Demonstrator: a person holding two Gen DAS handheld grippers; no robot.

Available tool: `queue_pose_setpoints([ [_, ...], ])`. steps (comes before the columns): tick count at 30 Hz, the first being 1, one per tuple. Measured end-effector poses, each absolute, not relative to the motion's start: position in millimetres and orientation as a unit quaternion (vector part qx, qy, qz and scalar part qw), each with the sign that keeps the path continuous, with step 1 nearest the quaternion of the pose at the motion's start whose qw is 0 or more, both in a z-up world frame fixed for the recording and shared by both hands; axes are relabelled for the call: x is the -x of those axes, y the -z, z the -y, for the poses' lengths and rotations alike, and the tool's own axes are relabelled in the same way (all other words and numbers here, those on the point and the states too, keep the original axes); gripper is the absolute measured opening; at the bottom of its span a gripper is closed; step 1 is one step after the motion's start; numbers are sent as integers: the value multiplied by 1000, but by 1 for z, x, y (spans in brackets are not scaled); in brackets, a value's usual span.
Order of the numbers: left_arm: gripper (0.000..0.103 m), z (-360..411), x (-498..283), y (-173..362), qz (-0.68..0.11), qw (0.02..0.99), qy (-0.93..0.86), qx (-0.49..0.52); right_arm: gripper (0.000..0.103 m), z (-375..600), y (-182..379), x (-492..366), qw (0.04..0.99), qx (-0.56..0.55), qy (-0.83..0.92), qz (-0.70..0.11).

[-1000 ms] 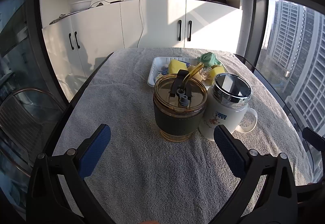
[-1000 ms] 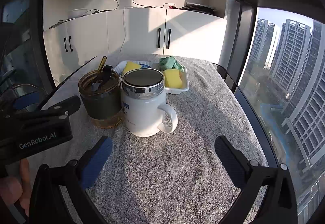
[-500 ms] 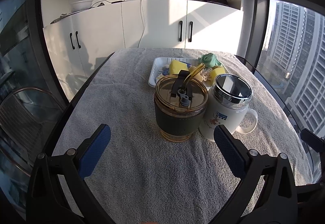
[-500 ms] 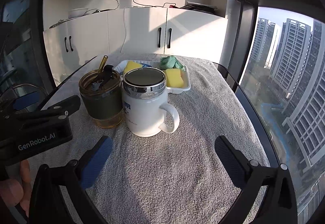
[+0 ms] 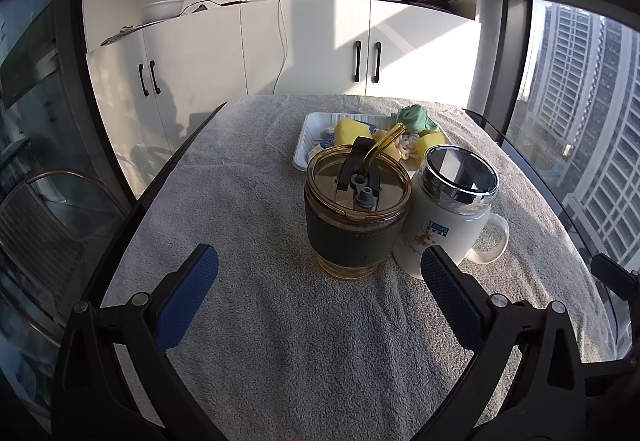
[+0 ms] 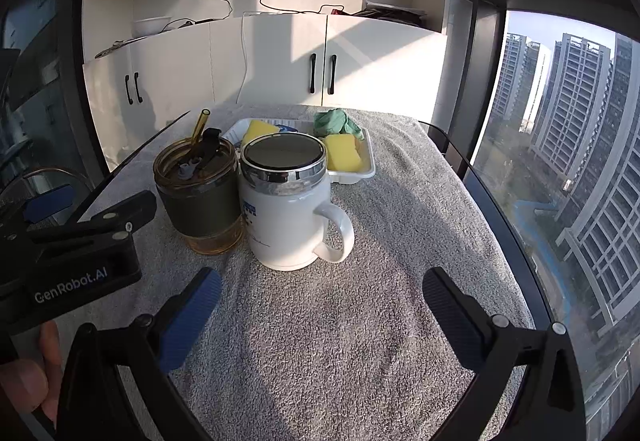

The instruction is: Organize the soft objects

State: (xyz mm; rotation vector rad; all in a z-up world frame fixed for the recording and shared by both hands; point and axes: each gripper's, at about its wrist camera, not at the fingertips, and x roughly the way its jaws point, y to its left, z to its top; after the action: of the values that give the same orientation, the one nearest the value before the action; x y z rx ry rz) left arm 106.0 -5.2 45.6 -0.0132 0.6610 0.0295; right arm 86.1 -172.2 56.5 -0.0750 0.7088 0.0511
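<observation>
Sponges (image 5: 347, 130), green cloth (image 5: 416, 117) and knotted rope toy (image 5: 409, 145) in white tray (image 5: 301, 151), upper centre of frame, beyond amber tumbler (image 5: 356, 217) and white mug (image 5: 448, 213) on towel-covered worktop (image 5: 248, 201). Rope toy seen from left wrist only, hidden behind mug from right. Left gripper (image 5: 320, 297) spread wide, empty, well short of tray. Right gripper (image 6: 322, 305) likewise wide, empty; left-hand fingers (image 6: 28, 373) visible there only.

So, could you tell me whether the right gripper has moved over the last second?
Yes, slightly forward: in its own view the white mug and the tray behind it sit a little nearer the right gripper.
</observation>
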Motion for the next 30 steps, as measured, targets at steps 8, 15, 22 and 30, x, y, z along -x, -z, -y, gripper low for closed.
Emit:
queue_pose_setpoints([
  [8, 103, 5, -105, -45, -324, 946, -15, 7, 103, 172, -57, -86, 937, 34, -26, -346],
  [15, 103, 5, -105, -45, -323, 946, -14, 7, 103, 172, -58, -86, 937, 34, -25, -346],
  [22, 103, 6, -105, -45, -324, 946, -14, 7, 103, 172, -58, -86, 937, 35, -25, -346],
  [30, 103, 6, -105, -47, -320, 947, -12, 9, 103, 172, -58, -86, 937, 33, -26, -346],
])
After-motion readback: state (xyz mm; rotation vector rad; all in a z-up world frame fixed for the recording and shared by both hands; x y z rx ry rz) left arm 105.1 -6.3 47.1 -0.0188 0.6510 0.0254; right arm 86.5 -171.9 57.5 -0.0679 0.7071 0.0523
